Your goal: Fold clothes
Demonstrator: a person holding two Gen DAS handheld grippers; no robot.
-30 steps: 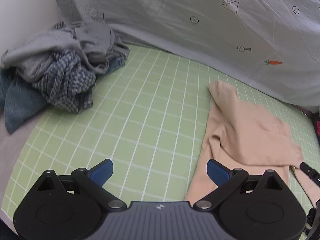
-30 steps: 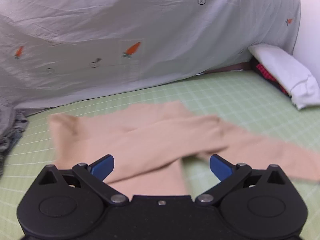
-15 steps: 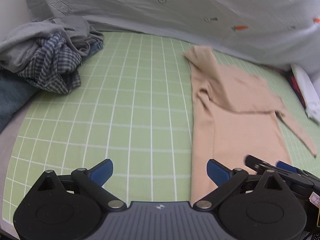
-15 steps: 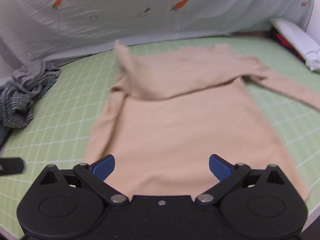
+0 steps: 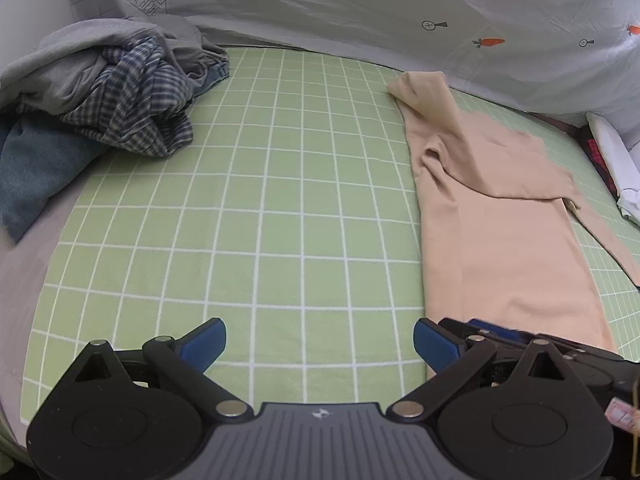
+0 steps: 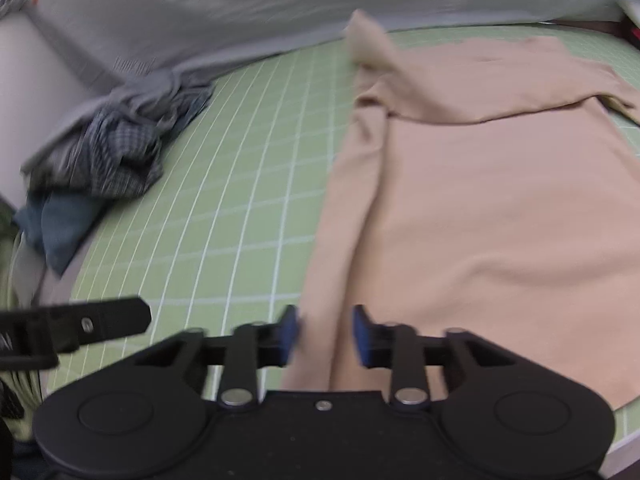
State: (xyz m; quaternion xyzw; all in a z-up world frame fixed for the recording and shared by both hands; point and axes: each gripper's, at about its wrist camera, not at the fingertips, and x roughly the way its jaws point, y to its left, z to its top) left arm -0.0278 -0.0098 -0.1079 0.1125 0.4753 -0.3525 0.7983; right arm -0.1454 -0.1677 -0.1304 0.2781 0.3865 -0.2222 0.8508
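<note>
A beige long-sleeved top (image 5: 500, 216) lies flat on the green grid mat (image 5: 260, 200), its upper part folded down and one sleeve trailing right. It fills the right wrist view (image 6: 500, 208). My left gripper (image 5: 320, 344) is open and empty over bare mat, left of the top's near hem. My right gripper (image 6: 325, 336) has its jaws narrowed around the top's near left edge, with a gap still between the pads. The right gripper's fingers (image 5: 492, 326) show in the left wrist view at that hem.
A heap of grey, plaid and denim clothes (image 5: 108, 92) lies at the mat's far left, also in the right wrist view (image 6: 112, 148). A grey carrot-print sheet (image 5: 400, 12) hangs behind. A white folded item (image 5: 616, 164) lies at the far right.
My right gripper has swung to the top's near left corner and its jaws have narrowed from wide open. My left gripper stays open, with a slight shift of view.
</note>
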